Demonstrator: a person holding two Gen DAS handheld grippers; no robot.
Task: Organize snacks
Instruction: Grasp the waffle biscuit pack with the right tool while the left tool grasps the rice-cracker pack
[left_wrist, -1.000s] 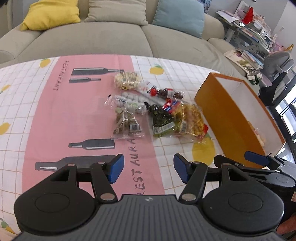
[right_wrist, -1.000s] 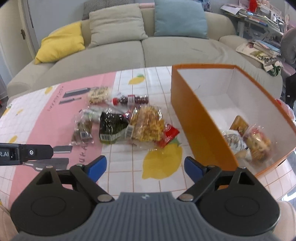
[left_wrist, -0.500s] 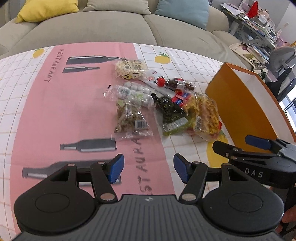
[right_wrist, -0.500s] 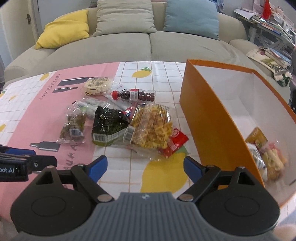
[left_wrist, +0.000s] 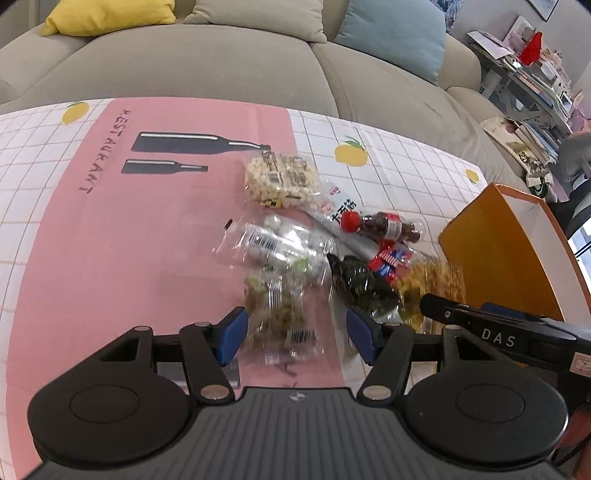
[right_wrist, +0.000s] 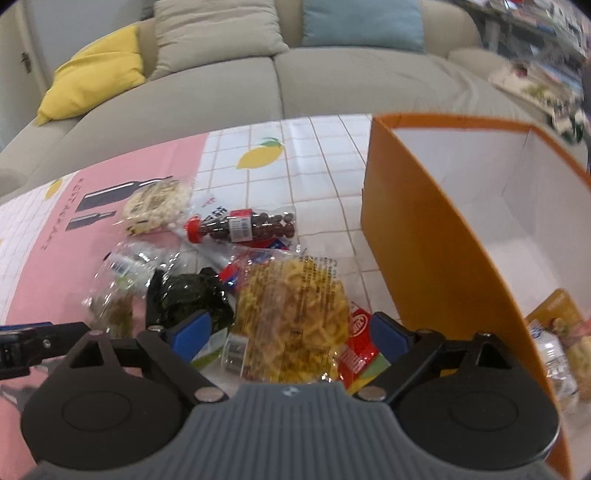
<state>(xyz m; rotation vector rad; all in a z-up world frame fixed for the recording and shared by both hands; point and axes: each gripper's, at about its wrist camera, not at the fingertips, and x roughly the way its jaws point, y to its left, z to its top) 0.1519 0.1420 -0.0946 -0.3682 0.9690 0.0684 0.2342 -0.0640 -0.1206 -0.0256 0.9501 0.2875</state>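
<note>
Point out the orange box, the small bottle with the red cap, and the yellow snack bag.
orange box (right_wrist: 436, 254), right wrist view, outer side wall
small bottle (right_wrist: 240, 229), right wrist view, label
yellow snack bag (right_wrist: 291, 317), right wrist view, middle

Snack pile (right_wrist: 221, 280) lies on the tablecloth (left_wrist: 110, 236) at table centre. Open box (right_wrist: 424, 240) stands at 3 o'clock from the pile, just beside it. Inside the box, packets (right_wrist: 554, 332) lie at the near end. Within the pile: popcorn bag (left_wrist: 280, 177) at 11 o'clock; bottle of candies (right_wrist: 243, 229) at 12 o'clock, on its side; noodle-snack bag (right_wrist: 291, 314) at 5 o'clock; seaweed pack (right_wrist: 188, 295) at 7 o'clock, touching it; nut bag (left_wrist: 277, 314) at 8 o'clock. Sofa (left_wrist: 221, 66) runs behind the table at 12 o'clock, carrying 3 cushions (right_wrist: 218, 33).
</note>
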